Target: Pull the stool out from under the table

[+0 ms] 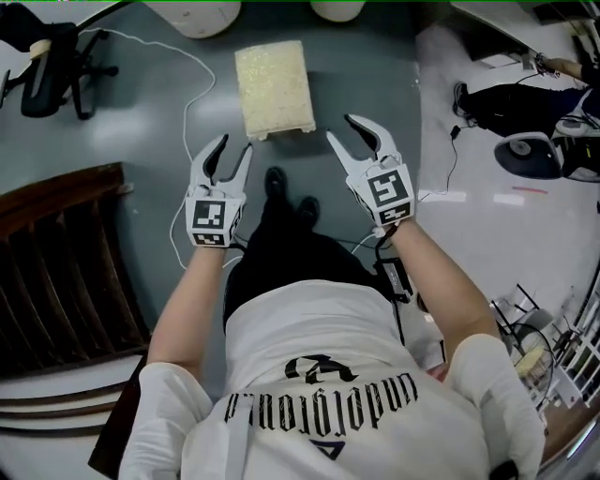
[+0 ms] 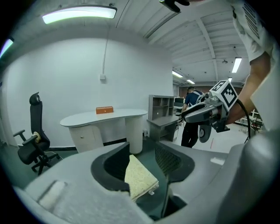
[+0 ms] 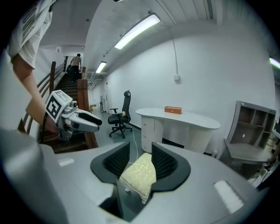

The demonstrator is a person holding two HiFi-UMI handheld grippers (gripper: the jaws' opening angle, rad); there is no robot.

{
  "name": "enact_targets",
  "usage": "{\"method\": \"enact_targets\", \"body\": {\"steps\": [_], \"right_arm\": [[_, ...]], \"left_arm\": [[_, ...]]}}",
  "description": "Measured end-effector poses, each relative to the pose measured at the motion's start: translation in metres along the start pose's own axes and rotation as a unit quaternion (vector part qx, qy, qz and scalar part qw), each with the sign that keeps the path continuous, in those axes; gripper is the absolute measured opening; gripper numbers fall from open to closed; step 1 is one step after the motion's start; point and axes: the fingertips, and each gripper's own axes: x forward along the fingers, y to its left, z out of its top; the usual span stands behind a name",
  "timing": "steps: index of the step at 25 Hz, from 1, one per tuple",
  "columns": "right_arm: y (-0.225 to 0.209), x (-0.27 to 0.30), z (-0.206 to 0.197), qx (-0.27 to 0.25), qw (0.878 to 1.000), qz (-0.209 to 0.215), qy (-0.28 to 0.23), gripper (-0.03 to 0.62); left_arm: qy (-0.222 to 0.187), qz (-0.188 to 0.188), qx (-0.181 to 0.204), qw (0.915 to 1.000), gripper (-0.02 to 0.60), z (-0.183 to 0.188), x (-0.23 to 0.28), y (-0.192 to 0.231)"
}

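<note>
The stool [image 1: 273,89], with a pale yellow patterned cushion top, stands on the grey floor in front of my feet, out from the white table [image 2: 105,118]. Only the table's base parts [image 1: 201,15] show at the top edge of the head view. Both grippers are held up at about waist height, well above the stool and apart from it. The left gripper [image 1: 234,145] is open with nothing between its fingers. The right gripper [image 1: 338,126] is open too and holds nothing. Far below, the stool [image 2: 140,177] shows through the gap in each gripper view [image 3: 139,175].
A black office chair [image 1: 47,66] stands at the far left, with a white cable [image 1: 187,122] trailing across the floor. Dark wooden stairs [image 1: 66,272] rise at my left. Another person [image 1: 516,103] is at the upper right, near a wire rack [image 1: 544,347]. An orange box [image 2: 104,110] lies on the table.
</note>
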Motion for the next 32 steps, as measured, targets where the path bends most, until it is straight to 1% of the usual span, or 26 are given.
{"method": "enact_targets", "body": {"steps": [3, 5, 7, 10, 13, 14, 17, 21, 25, 28, 32], "right_arm": [[0.012, -0.025, 0.035, -0.017, 1.0, 0.009, -0.019, 0.13], [0.02, -0.039, 0.049, -0.025, 0.999, 0.019, -0.028, 0.116], [0.028, -0.054, 0.062, -0.029, 0.999, 0.026, -0.035, 0.093], [0.035, -0.079, 0.081, -0.033, 0.998, 0.029, -0.047, 0.05], [0.044, -0.101, 0.094, -0.033, 0.997, 0.033, -0.06, -0.002], [0.046, -0.108, 0.099, -0.033, 0.997, 0.035, -0.064, 0.0], [0.055, -0.123, 0.119, -0.035, 0.995, 0.048, -0.081, 0.002], [0.07, -0.14, 0.138, -0.031, 0.992, 0.072, -0.096, 0.002], [0.085, -0.154, 0.152, -0.031, 0.99, 0.086, -0.107, 0.001], [0.094, -0.162, 0.157, -0.032, 0.99, 0.088, -0.11, 0.002], [0.103, -0.167, 0.166, -0.022, 0.991, 0.077, -0.11, 0.0]], "left_arm": [[-0.018, -0.001, 0.002, 0.9998, 0.156, 0.031, -0.03, -0.007], [-0.026, -0.003, 0.003, 0.9997, 0.099, 0.047, -0.047, -0.012], [-0.037, -0.005, 0.005, 0.9993, 0.058, 0.065, -0.064, -0.018], [-0.056, -0.008, 0.01, 0.9984, 0.012, 0.092, -0.088, -0.029], [-0.064, -0.013, 0.026, 0.9975, 0.009, 0.11, -0.109, -0.043], [-0.068, -0.015, 0.028, 0.9972, 0.009, 0.117, -0.116, -0.047], [-0.082, -0.024, 0.018, 0.9961, 0.008, 0.139, -0.135, -0.056], [-0.085, -0.04, 0.006, 0.9955, 0.008, 0.154, -0.155, -0.067], [-0.097, -0.055, 0.0, 0.9938, 0.009, 0.17, -0.176, -0.077], [-0.102, -0.063, 0.0, 0.9929, 0.009, 0.178, -0.19, -0.079], [-0.103, -0.075, -0.003, 0.9918, 0.009, 0.186, -0.206, -0.074]]}}
